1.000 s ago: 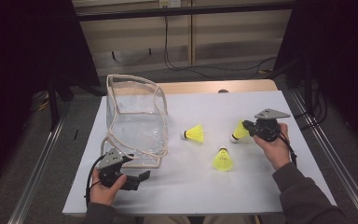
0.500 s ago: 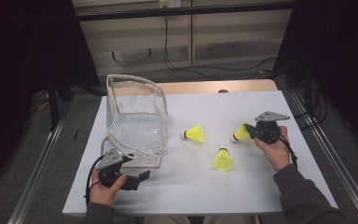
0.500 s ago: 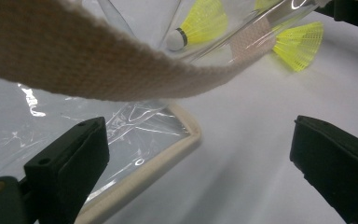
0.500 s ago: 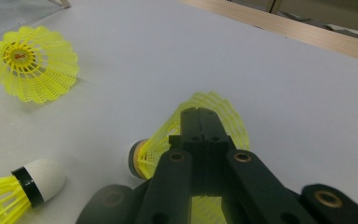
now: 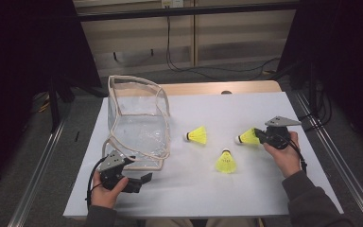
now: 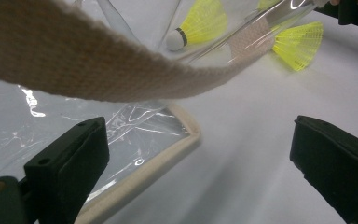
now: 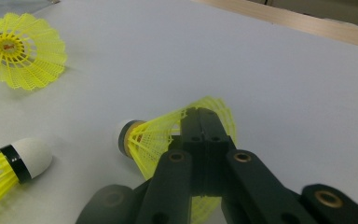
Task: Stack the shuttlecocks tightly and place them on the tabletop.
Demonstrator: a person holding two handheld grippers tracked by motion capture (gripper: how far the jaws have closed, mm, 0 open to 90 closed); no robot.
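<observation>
clear bag (image 5: 137, 124) hogging the left of the bench (image 5: 246, 189), its strap (image 6: 98, 65) sagging right over the left tongs (image 5: 142, 181), two loose shuttlecocks (image 5: 197, 135) (image 5: 225, 161) mid-bench, near right and far right wide open

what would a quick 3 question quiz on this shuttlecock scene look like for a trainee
1. How many yellow shuttlecocks are on the white table?
2. True or false: the right tool is shut on a shuttlecock.
3. What stands just in front of the open left tool: A, a clear bag with beige trim; B, a cardboard box; C, a metal bowl?

Key:
1. Three: one in the right tool, the middle shuttlecock lying on its side, the near shuttlecock standing on its skirt.
2. True.
3. A.
</observation>
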